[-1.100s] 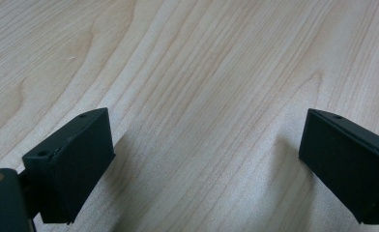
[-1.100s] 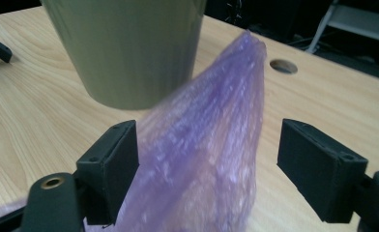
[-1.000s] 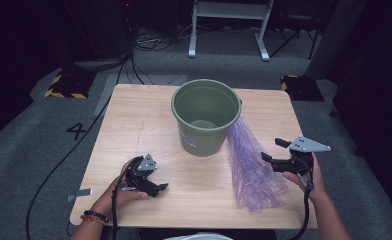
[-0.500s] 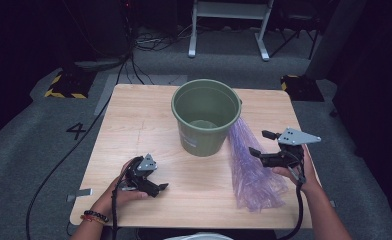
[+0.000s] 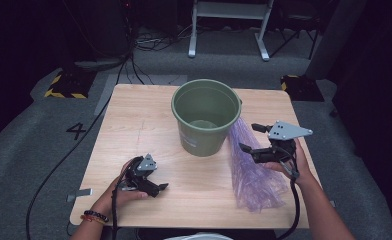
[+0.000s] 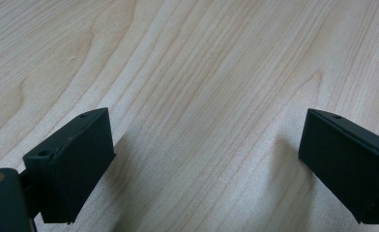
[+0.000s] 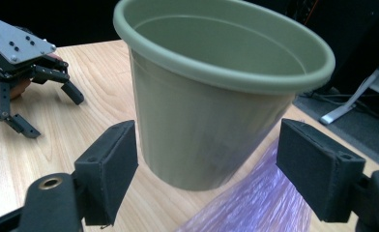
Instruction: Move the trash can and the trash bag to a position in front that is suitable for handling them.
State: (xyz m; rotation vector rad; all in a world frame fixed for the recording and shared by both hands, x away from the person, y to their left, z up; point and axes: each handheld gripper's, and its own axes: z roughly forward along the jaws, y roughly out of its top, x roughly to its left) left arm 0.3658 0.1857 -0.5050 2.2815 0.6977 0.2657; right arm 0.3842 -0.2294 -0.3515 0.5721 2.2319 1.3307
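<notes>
Two grippers: one in each hand, both with nothing between the jaws.
Right gripper (image 5: 252, 138): jaws spread wide and holding nothing. Compared with a second ago it has lifted off the table edge and moved toward the bucket; it now hangs above the upper part of the plastic bag.
Left gripper (image 5: 154, 187): jaws spread apart, and between them is bare wood in the left gripper view. It rests low on the table (image 5: 134, 115) near the front edge, in the same place as a second ago.
One bucket (image 5: 206, 116): green, upright, empty as far as I can see, standing at the middle of the table toward the far side. It has not moved.
One plastic bag (image 5: 256, 175): thin, purple and see-through, lying flat on the table to the right of the bucket. Its narrow end touches the bucket wall and its wide end points to the front edge. It lies as before.
Meaning for the work: I judge the right hand is lining up to take the bag near its top, probably to bring it to the bucket. No grip is made yet.
</notes>
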